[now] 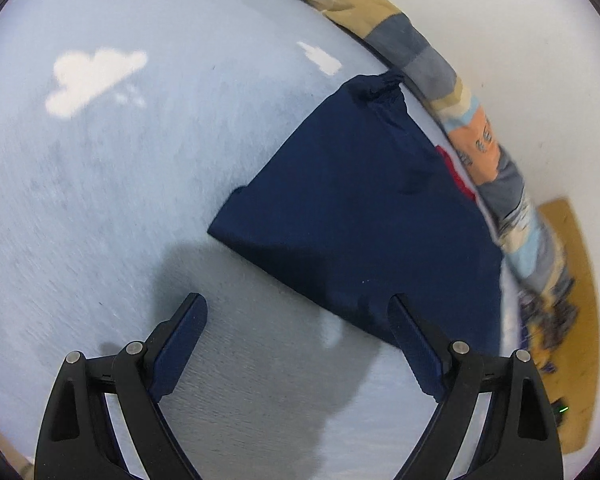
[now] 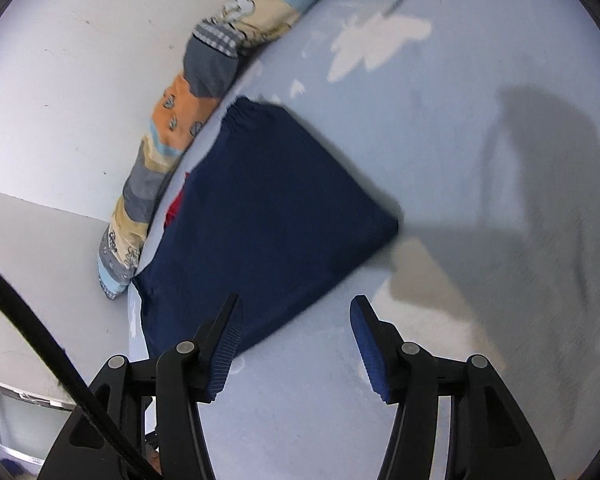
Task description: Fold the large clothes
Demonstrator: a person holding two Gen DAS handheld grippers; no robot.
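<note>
Left wrist: smooth folded navy garment [image 1: 352,216]

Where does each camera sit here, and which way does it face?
Left wrist: on the left gripper, angled down at the light-blue sheet; its open fingers show, empty, navy folded garment ahead.
Right wrist: on the right gripper, angled down likewise; open empty fingers and a black cable show.
Shared: garment, sheet, patterned bolster, white wall.
</note>
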